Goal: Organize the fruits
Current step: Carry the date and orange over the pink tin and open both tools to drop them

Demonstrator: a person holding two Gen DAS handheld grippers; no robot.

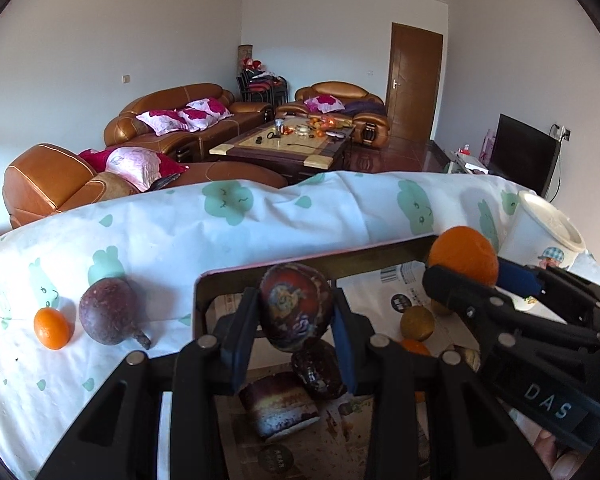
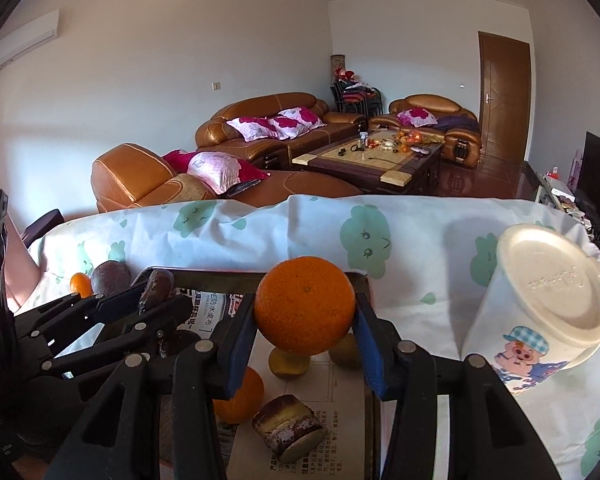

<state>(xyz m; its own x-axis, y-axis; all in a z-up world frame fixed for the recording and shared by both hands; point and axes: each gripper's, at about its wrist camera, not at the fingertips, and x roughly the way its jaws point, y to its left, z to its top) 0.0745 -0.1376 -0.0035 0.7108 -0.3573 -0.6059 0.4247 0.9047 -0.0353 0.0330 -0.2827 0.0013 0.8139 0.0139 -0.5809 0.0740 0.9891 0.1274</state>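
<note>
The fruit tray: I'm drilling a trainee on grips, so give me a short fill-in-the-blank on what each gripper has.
1. The right gripper is shut on an ____.
2. The left gripper is shut on a dark mottled fruit over the ____.
3. On the cloth left of the tray, a small orange lies beside a ____ fruit.

Missing: orange; tray; purple

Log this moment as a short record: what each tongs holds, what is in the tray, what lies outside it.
left tongs: shut on dark mottled fruit, held above the tray
right tongs: shut on large orange, held above the tray
tray: lined with newspaper; holds two greenish-brown fruits, an orange, a dark fruit and a cut piece
on cloth, left of tray: small orange, purple passion fruit
on cloth, right of tray: cartoon cup, tipped over
</note>
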